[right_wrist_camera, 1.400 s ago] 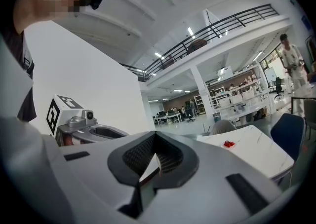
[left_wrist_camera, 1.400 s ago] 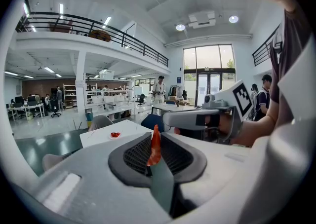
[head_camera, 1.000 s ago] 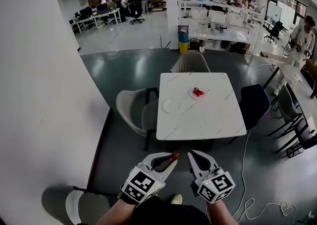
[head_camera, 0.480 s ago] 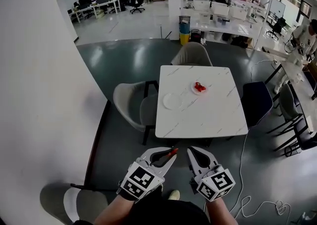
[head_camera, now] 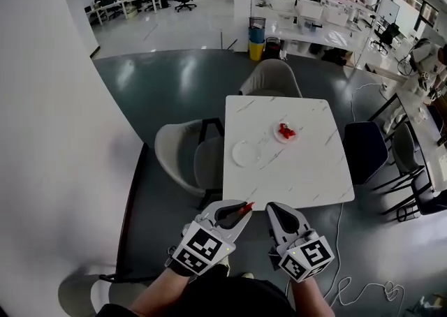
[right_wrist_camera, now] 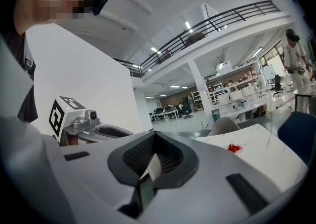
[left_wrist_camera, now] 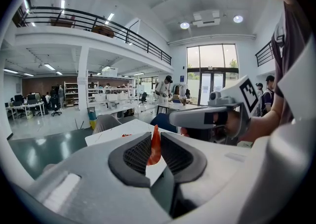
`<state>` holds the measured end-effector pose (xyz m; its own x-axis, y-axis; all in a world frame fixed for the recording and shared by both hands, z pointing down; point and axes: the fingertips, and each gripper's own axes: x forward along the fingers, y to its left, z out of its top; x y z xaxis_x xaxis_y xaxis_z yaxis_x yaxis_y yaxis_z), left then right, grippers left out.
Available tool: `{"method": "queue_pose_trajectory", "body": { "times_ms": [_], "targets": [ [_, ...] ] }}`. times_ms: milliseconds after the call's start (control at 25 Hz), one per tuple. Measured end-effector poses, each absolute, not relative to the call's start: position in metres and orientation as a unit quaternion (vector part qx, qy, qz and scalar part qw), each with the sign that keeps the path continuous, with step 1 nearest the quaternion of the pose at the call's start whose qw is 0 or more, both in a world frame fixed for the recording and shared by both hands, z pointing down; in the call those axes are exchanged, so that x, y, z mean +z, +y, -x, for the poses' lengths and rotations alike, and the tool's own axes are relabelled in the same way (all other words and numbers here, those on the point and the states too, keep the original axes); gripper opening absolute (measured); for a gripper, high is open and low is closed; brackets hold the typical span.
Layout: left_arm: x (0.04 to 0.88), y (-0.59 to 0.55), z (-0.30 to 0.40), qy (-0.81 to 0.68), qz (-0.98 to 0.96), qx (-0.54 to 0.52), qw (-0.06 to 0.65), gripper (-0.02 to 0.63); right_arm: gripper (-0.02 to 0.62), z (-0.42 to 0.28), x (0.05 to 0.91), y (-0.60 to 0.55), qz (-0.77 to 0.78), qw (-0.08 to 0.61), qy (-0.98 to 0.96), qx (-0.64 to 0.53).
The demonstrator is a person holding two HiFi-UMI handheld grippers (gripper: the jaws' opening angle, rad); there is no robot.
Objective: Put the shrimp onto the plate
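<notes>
Your left gripper (head_camera: 241, 209) is clamped on the shrimp (left_wrist_camera: 155, 145), whose long axis pokes out past the tips. The empty plate (head_camera: 246, 153) lies straight ahead, well apart. Your right gripper (head_camera: 276, 211) is closed on nothing.

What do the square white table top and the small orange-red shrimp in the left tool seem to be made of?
The square white table top: probably marble or marble-look laminate, smooth, with thin grey veins. The small orange-red shrimp in the left tool: likely plastic or rubber, judging by its even, bright colour; uncertain.
</notes>
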<state>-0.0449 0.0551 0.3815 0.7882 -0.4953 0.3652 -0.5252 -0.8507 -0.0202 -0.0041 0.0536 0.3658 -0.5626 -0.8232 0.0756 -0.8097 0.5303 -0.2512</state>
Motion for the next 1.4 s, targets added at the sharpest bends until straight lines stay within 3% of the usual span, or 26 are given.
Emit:
{"method": "queue_pose_trajectory", "body": {
  "times_ms": [520,1400],
  "targets": [
    [0.416,-0.045,0.047,-0.220,-0.955,0.196,0.045,0.063,0.002,0.015,0.394,-0.034,0.511,0.008,0.846,-0.154],
    [0.478,-0.223,-0.005,-0.285,-0.927,0.235,0.063,0.063,0.002,-0.051,0.440,-0.221,0.459,0.010,0.866,-0.199]
  ]
}}
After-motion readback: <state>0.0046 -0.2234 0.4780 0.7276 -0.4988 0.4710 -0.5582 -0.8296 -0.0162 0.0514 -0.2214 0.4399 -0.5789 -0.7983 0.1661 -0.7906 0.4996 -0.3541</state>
